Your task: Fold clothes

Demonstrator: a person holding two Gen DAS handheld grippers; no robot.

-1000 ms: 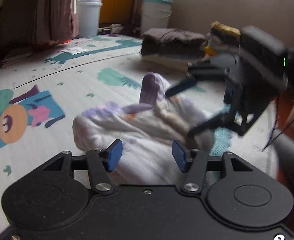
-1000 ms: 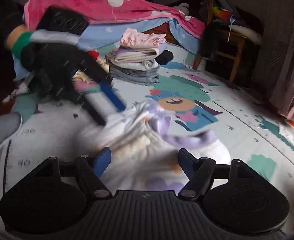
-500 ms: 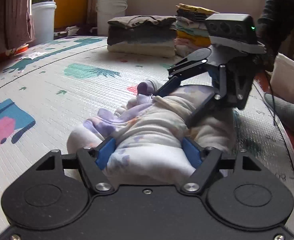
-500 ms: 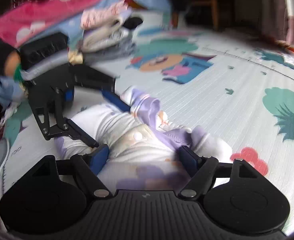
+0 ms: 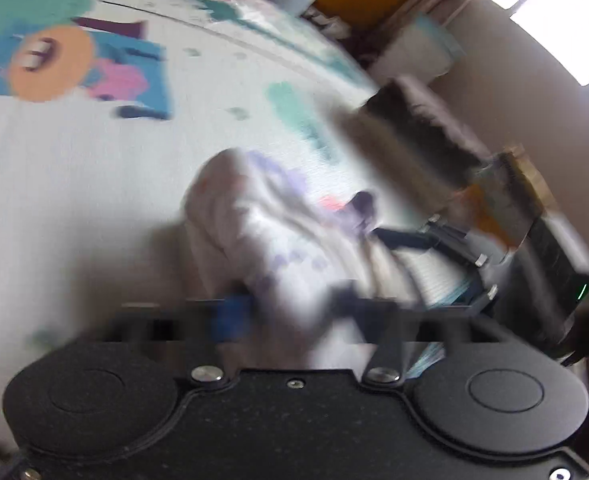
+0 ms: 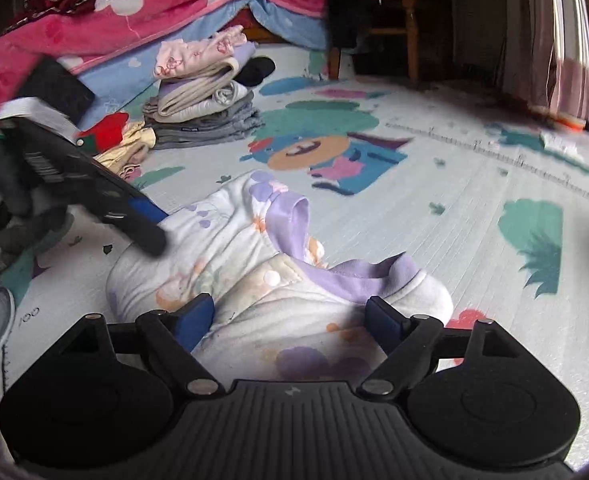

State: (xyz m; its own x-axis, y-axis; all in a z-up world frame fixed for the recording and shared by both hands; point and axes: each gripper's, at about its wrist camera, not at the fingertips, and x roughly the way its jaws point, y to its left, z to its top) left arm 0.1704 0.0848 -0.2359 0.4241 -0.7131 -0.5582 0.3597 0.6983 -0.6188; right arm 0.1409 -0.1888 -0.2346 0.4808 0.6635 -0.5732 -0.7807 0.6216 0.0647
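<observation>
On the cartoon play mat (image 6: 474, 216) the white baby garment with lilac trim (image 6: 254, 264) sits bunched in a soft lump, nowhere near flat yet. My left gripper (image 6: 150, 224) is closing right now at the far end of the bundle; in its own view everything's smeared, so I can't tell if the pads have actually bitten cloth or just pushed into it. My right gripper (image 6: 290, 320) has its jaws spread wide and opening further, straddling the near end of the garment with fabric sitting between the blue pads (image 6: 194, 316), but not squeezed.

What worries me: the thing is padded and layered, so the left side could easily grab two layers at once, or only the lilac collar (image 6: 290, 224), and then a lift would just twist the lump instead of spreading it. Also the right jaws are straddling such a fat wad that closing there may pinch a random fold. The folded piles (image 6: 206, 100) behind are well apart, so no risk there.
</observation>
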